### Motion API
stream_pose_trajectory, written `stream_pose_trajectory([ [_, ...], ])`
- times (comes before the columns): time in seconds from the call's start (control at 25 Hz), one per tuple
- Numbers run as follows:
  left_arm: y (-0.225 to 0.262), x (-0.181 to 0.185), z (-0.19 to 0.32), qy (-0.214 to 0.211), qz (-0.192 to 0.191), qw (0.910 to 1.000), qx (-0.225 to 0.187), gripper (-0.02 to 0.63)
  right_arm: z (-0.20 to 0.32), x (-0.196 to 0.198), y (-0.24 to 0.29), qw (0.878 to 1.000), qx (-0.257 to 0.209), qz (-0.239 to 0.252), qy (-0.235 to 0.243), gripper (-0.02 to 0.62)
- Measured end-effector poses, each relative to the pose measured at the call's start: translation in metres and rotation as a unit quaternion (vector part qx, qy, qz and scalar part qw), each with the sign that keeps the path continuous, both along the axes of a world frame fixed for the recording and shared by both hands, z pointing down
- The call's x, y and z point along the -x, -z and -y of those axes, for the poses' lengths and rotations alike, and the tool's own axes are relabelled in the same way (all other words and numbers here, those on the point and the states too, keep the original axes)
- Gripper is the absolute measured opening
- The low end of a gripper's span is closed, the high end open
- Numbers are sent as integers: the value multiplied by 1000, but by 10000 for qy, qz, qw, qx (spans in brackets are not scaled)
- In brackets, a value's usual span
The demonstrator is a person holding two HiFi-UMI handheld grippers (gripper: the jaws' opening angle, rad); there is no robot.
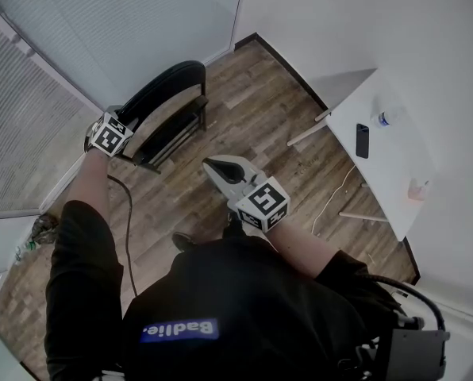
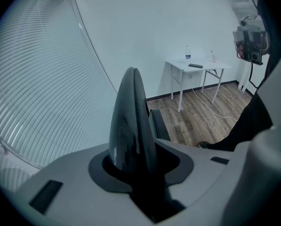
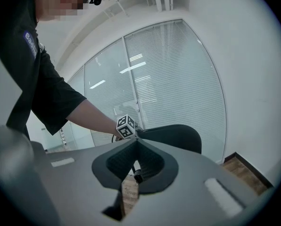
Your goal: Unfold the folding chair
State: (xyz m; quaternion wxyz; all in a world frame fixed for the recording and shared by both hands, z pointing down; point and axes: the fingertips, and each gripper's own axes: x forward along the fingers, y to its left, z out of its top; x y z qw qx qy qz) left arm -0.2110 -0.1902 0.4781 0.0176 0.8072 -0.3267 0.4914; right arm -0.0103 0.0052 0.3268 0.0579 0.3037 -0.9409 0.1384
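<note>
The black folding chair (image 1: 169, 86) stands on the wood floor by the glass wall at the upper left of the head view, its seat (image 1: 173, 133) below the curved backrest. My left gripper (image 1: 109, 133) is at the backrest's left end. In the left gripper view the backrest's edge (image 2: 131, 117) rises from between the jaws of the left gripper (image 2: 136, 160), which is shut on it. My right gripper (image 1: 211, 165) hangs in the air right of the chair, shut with nothing in it. The right gripper (image 3: 136, 142) faces the backrest (image 3: 176, 135) and the left gripper's marker cube (image 3: 126, 126).
A white folding table (image 1: 395, 161) stands at the right wall with a phone (image 1: 363, 140) and a bottle (image 1: 387, 117) on it. A black cable (image 1: 129, 221) trails over the floor beside my left arm. Blinds cover the glass wall (image 1: 30, 109) on the left.
</note>
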Motion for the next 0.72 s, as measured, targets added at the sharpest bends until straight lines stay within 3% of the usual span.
stream_pose_trajectory([
  [0.72, 0, 1, 8, -76, -18, 9999, -92, 124, 25, 11, -29, 9984, 500, 243, -142, 3],
])
